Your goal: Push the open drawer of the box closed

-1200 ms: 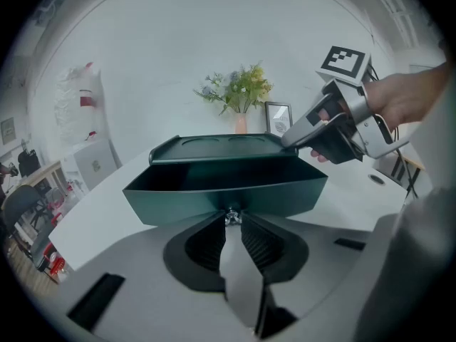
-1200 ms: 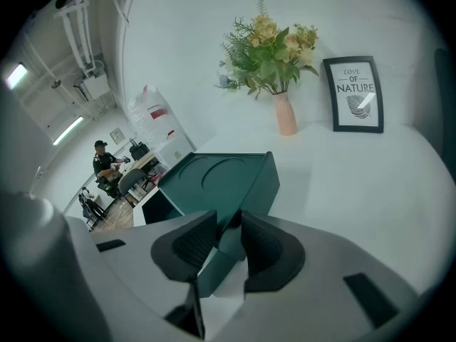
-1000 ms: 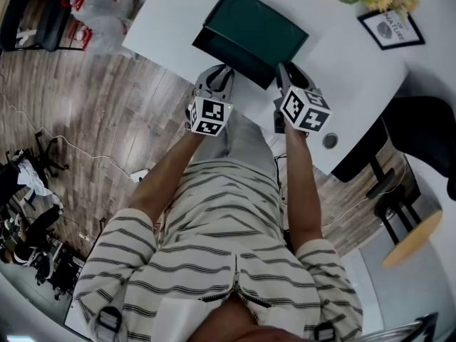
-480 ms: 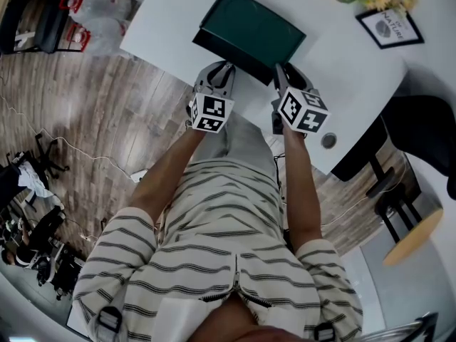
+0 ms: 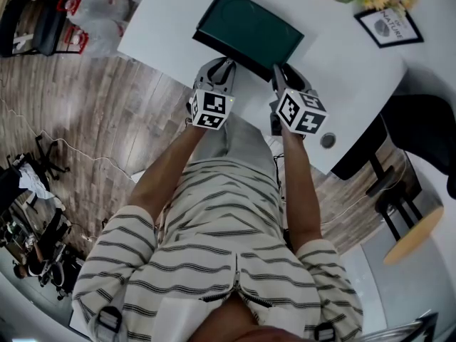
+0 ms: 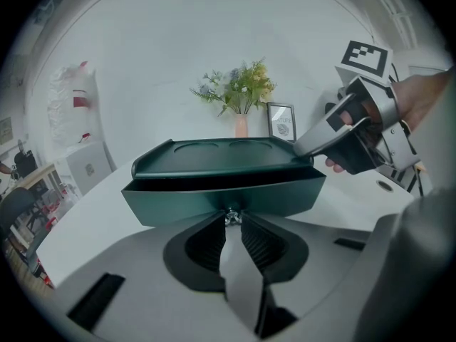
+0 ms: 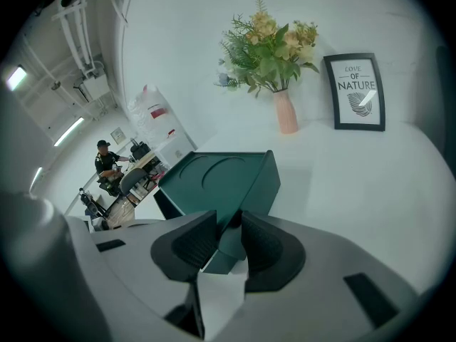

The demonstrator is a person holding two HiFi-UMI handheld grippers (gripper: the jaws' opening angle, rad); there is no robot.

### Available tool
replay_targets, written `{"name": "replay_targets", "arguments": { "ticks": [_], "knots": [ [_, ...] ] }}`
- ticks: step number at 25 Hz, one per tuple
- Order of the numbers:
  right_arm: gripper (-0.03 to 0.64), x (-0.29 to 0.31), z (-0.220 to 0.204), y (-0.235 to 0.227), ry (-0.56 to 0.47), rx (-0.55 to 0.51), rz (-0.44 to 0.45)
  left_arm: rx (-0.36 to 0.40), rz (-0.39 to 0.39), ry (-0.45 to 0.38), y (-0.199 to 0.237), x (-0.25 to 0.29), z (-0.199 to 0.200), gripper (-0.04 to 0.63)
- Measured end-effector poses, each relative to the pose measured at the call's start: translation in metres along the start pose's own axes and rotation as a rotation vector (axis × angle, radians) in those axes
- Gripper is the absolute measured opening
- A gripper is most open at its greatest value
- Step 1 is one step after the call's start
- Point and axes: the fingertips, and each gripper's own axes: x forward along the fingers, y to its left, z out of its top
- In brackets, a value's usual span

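A dark green box (image 5: 249, 28) lies on the white table (image 5: 356, 77). Its drawer (image 6: 224, 194) stands out a little, with a dark slot under the lid. My left gripper (image 5: 221, 73) is at the middle of the drawer front. Its jaws (image 6: 232, 223) are nearly together, shut on the small metal knob (image 6: 230, 217). My right gripper (image 5: 279, 77) is at the box's near right corner (image 7: 249, 191), which sits between its narrow jaws (image 7: 229, 226). From the left gripper view, the right gripper's fingertips (image 6: 306, 147) touch the lid's corner.
A pink vase of flowers (image 7: 285, 112) and a framed print (image 7: 356, 91) stand at the far side of the table. A round hole (image 5: 328, 140) is near the table's right edge. Chairs (image 5: 420, 127) and white bags (image 5: 92, 13) are on the wooden floor around it.
Both grippers have moved slightly forward over the table. The drawer front now shows less in front of the box than a second ago.
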Motion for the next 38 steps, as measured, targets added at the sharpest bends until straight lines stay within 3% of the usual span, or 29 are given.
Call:
{"name": "replay_targets", "arguments": {
  "ticks": [38],
  "knots": [
    [0.121,0.0,-0.001,0.001,0.017,0.002,0.01,-0.023,-0.005,-0.012,0.003,0.022,0.017,0.067]
  ]
}}
